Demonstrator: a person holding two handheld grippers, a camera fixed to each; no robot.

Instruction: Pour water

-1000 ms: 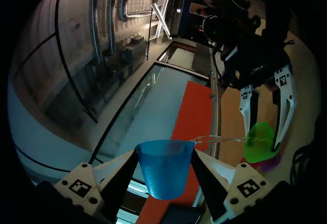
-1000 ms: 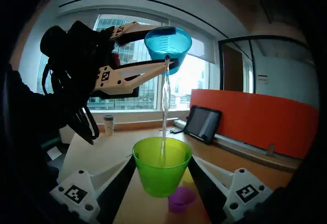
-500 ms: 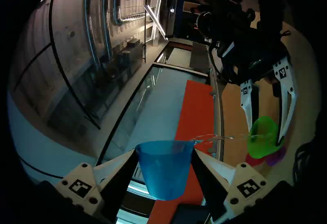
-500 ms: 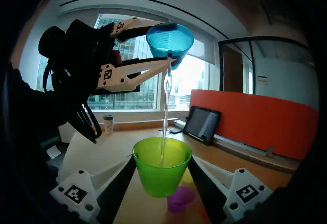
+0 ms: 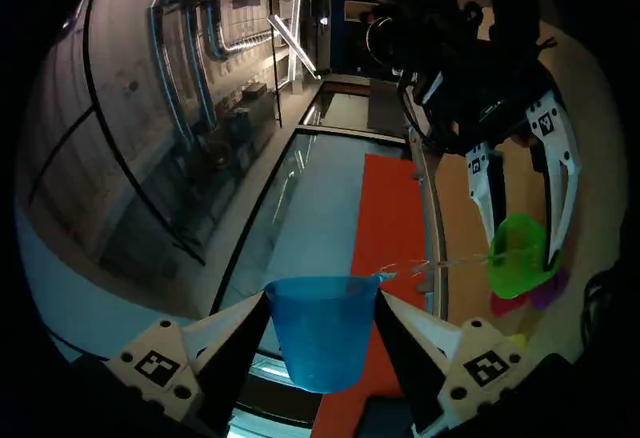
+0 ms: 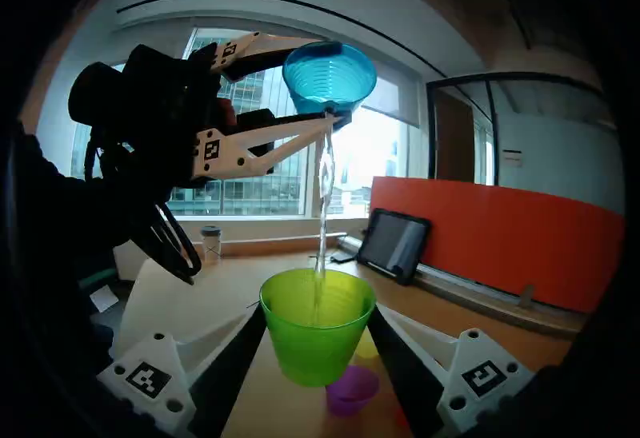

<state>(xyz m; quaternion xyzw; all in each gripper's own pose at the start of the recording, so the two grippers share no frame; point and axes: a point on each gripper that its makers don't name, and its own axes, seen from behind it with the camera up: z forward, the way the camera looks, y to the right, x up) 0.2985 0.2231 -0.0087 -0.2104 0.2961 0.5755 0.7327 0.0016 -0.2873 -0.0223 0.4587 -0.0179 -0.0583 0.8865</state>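
Observation:
My left gripper [image 5: 322, 334] is shut on a blue cup [image 5: 322, 330], tipped on its side. A thin stream of water [image 5: 436, 264] leaves its spout and runs into a green cup [image 5: 516, 254]. My right gripper [image 6: 317, 340] is shut on that green cup [image 6: 317, 332] and holds it upright above the wooden table [image 6: 200, 294]. In the right gripper view the blue cup [image 6: 329, 78] hangs above, tilted, between the left gripper's white fingers [image 6: 264, 136], and the water [image 6: 322, 198] falls straight into the green cup.
Small purple [image 6: 353, 387] and yellow [image 6: 367, 345] cups sit on the table under the green cup. A tablet [image 6: 393, 242] leans by an orange partition [image 6: 512, 234]. A paper cup [image 6: 210, 243] stands near the window sill. A person's dark sleeve [image 6: 56, 222] is at the left.
The pour goes on. The blue cup has tipped slightly further and shifted a little. The green cup has stayed in place in the right gripper.

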